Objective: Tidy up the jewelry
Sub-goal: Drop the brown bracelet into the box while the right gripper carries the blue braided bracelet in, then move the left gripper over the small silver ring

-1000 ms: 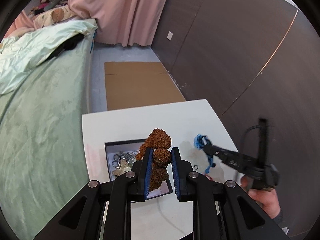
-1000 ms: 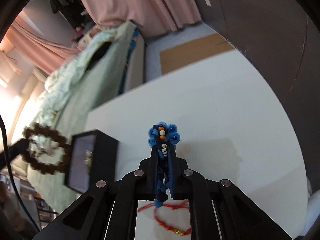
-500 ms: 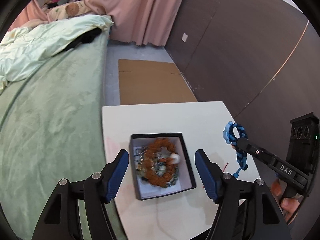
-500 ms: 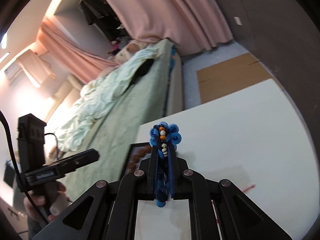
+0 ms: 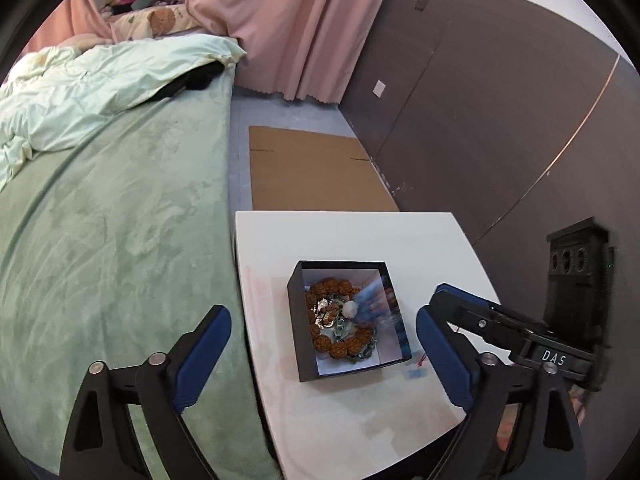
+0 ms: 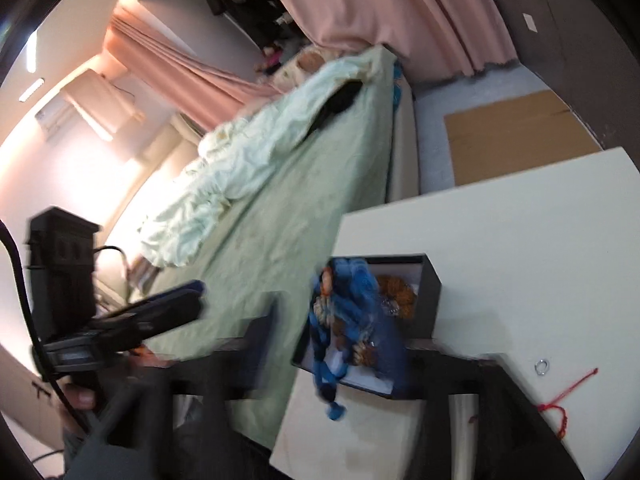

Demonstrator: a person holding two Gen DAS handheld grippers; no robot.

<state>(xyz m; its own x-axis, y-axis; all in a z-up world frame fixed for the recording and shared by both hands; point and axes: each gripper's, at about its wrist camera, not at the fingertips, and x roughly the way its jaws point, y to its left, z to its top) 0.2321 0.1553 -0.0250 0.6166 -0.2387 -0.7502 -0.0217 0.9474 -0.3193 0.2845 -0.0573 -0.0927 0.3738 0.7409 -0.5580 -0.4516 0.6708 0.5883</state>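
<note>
A black box (image 5: 298, 322) with a white inside stands on the white table (image 5: 352, 236). In it lie a brown bead bracelet (image 5: 340, 350), silver pieces and a white bead. A blue braided bracelet (image 6: 340, 320) is falling, blurred, over the box (image 6: 430, 300); it shows as a blue smear in the left wrist view (image 5: 372, 296). My left gripper (image 5: 324, 356) is open and empty above the box's near side. My right gripper (image 6: 332, 340) is open, its fingers blurred, at the box's right edge (image 5: 448, 300).
A red string bracelet (image 6: 560, 408) and a small silver ring (image 6: 542, 367) lie on the table right of the box. A green bed (image 5: 112, 220) borders the table's left side. Flat cardboard (image 5: 312, 172) lies on the floor beyond. A dark wall is on the right.
My left gripper let the brown bracelet fall into the box and opened wide. My right gripper swung over the box and opened, letting go of the blue bracelet.
</note>
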